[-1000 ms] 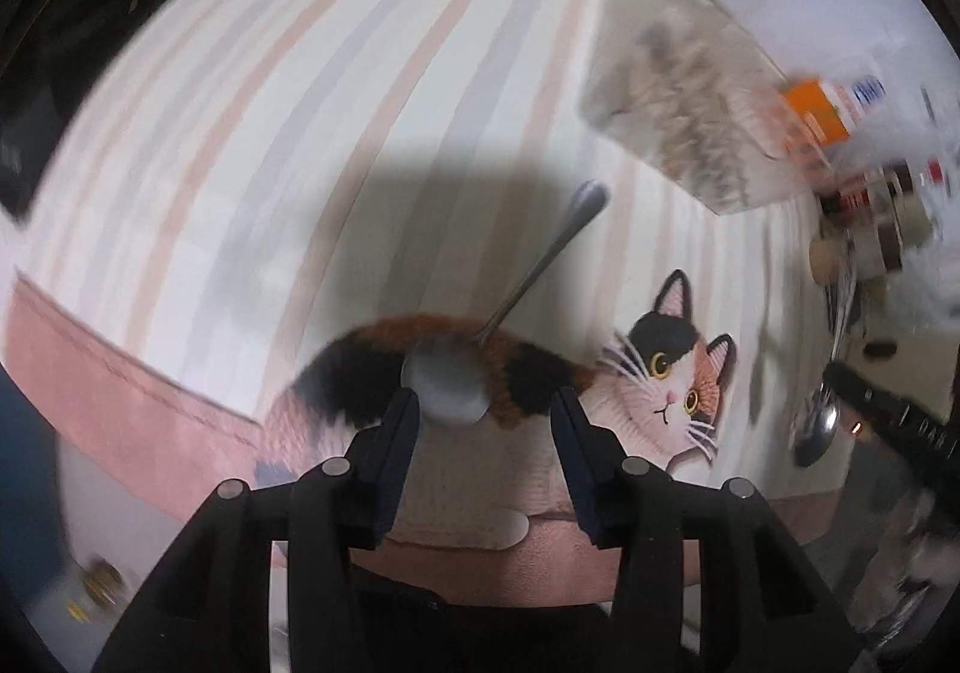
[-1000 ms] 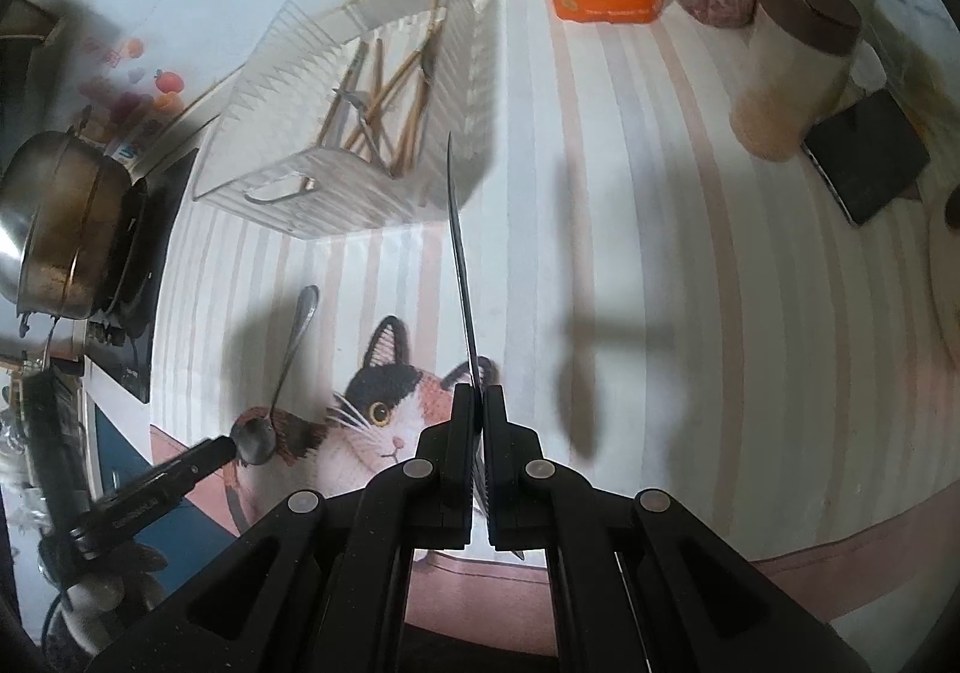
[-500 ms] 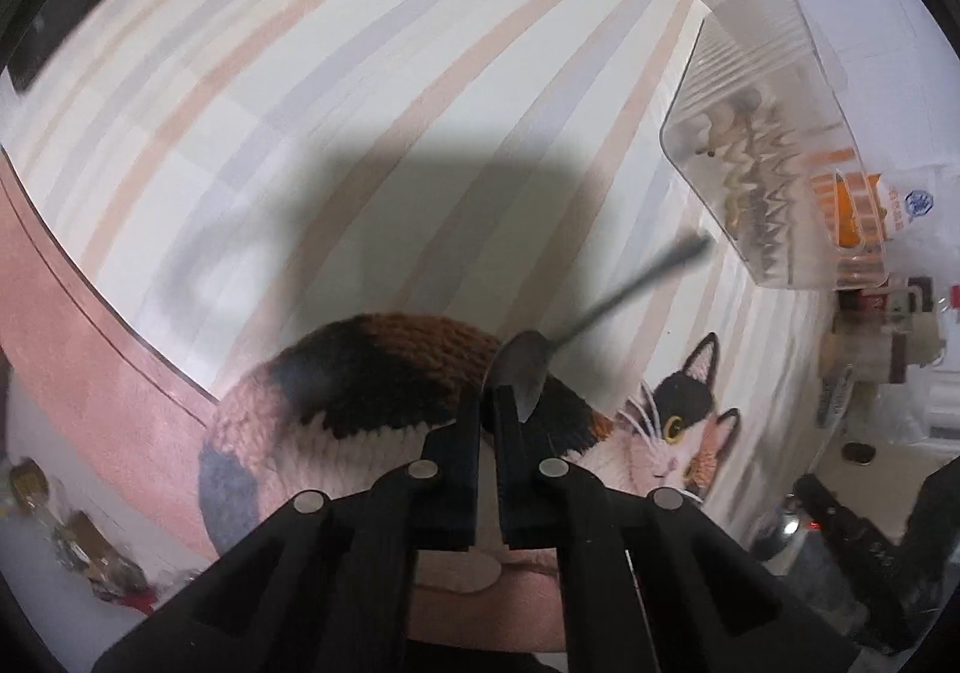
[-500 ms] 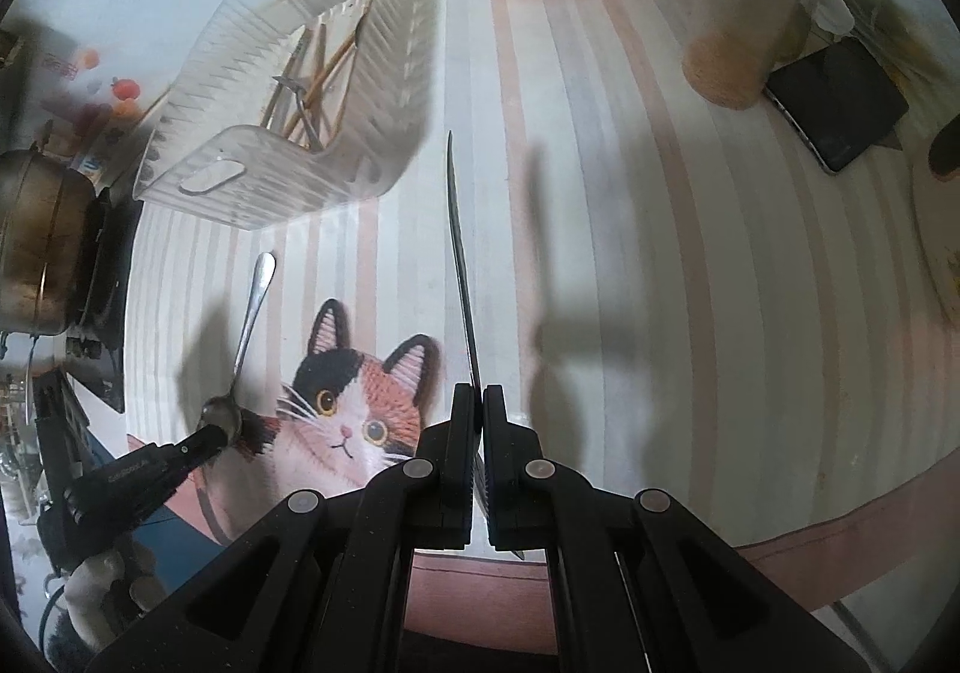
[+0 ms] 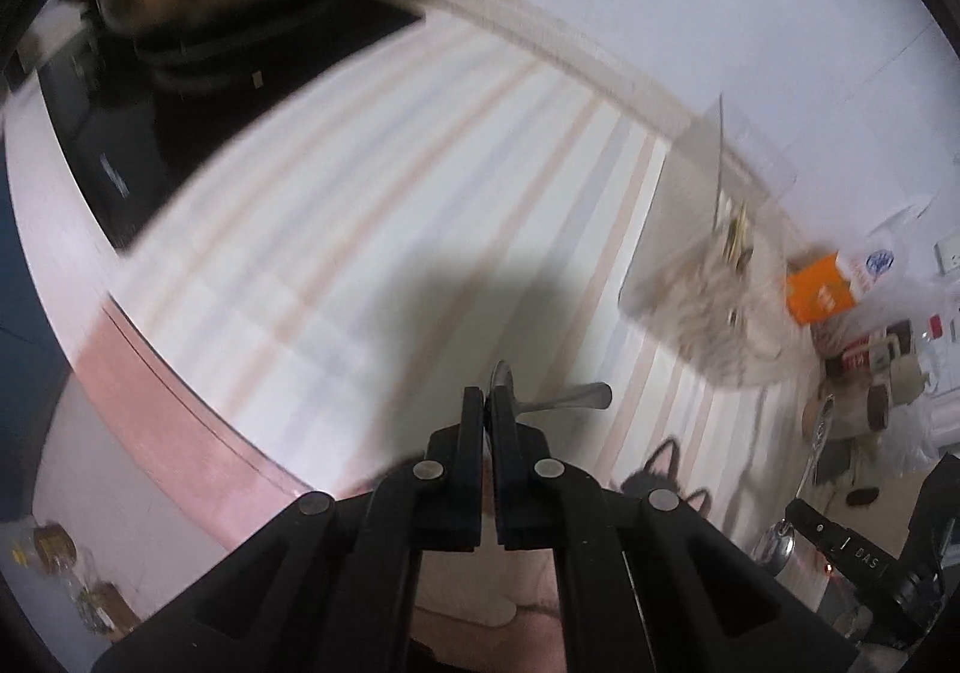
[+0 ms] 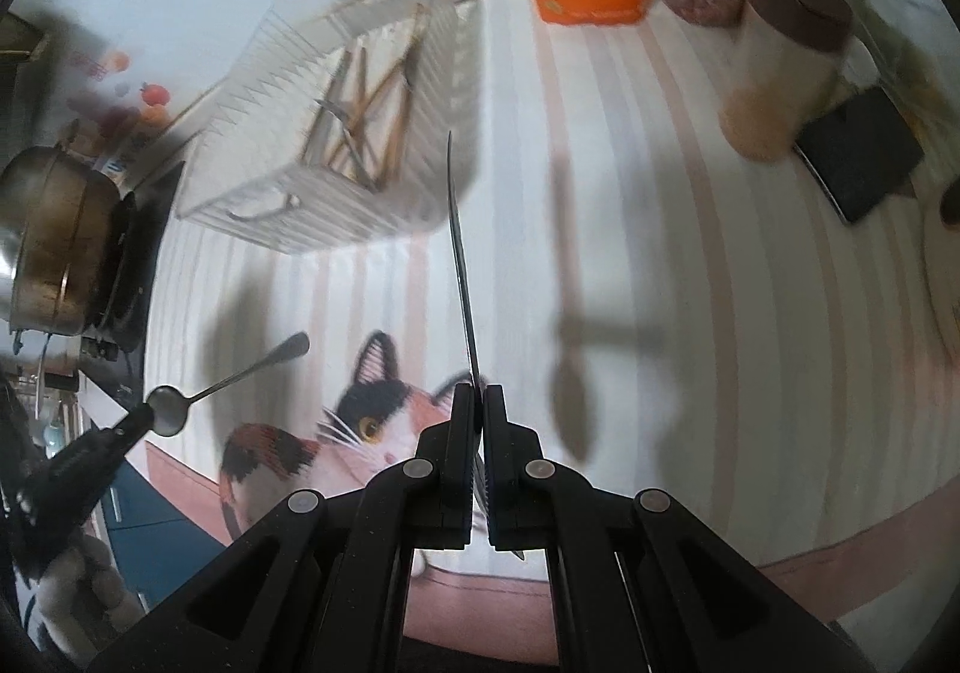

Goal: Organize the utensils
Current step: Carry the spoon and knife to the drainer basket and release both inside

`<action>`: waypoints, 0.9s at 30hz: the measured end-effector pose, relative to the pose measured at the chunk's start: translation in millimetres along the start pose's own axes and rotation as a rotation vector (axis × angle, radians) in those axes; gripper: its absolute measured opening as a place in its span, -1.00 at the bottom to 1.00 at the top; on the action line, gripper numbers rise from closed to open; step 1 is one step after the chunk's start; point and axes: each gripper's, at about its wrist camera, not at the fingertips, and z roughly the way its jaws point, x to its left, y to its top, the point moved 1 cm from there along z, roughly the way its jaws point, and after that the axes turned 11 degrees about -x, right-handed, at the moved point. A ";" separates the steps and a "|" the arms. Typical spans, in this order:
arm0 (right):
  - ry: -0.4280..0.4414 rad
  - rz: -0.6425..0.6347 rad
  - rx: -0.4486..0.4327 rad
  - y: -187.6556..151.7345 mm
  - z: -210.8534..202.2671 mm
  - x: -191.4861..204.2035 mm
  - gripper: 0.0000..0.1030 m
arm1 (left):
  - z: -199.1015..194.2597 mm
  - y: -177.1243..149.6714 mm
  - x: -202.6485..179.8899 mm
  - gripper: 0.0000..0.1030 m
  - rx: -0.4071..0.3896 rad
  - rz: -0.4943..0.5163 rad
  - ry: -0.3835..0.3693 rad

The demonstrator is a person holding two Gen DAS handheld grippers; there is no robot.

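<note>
- Left gripper (image 5: 486,409) pinches a spoon (image 6: 223,386) by its bowl, lifted clear above the table's (image 6: 690,265) left edge.
- Right gripper (image 6: 478,403) is pressed onto a second utensil (image 6: 461,253), seen edge-on, handle pointing at the rack (image 6: 360,145).
- The rack, at the back edge, already holds chopsticks and cutlery.
- Left to do, I judge: put both in the rack.
</note>
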 end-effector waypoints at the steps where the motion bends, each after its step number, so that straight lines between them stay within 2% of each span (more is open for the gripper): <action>1: 0.009 -0.001 -0.009 5.4 -1.2 3.0 -0.95 | -4.6 6.0 -1.6 -1.00 -0.016 0.002 -0.003; 9: 0.061 -0.013 -0.107 53.5 -23.6 28.8 -0.95 | -52.4 58.1 -23.5 -1.00 -0.181 0.035 -0.007; 14: 0.087 -0.001 -0.141 89.2 -26.9 46.3 -0.95 | -70.5 89.6 -40.0 -1.00 -0.261 0.007 -0.030; 20: 0.144 0.099 -0.084 132.5 6.9 55.7 -0.95 | -49.6 108.3 -92.8 -1.00 -0.263 -0.002 -0.087; 24: 0.159 0.138 -0.044 152.6 31.6 56.8 -0.95 | -7.9 112.4 -136.3 -0.99 -0.203 0.031 -0.122; 27: 0.164 0.135 -0.018 163.2 50.5 59.8 -0.95 | 23.1 111.5 -160.9 -0.98 -0.153 0.087 -0.117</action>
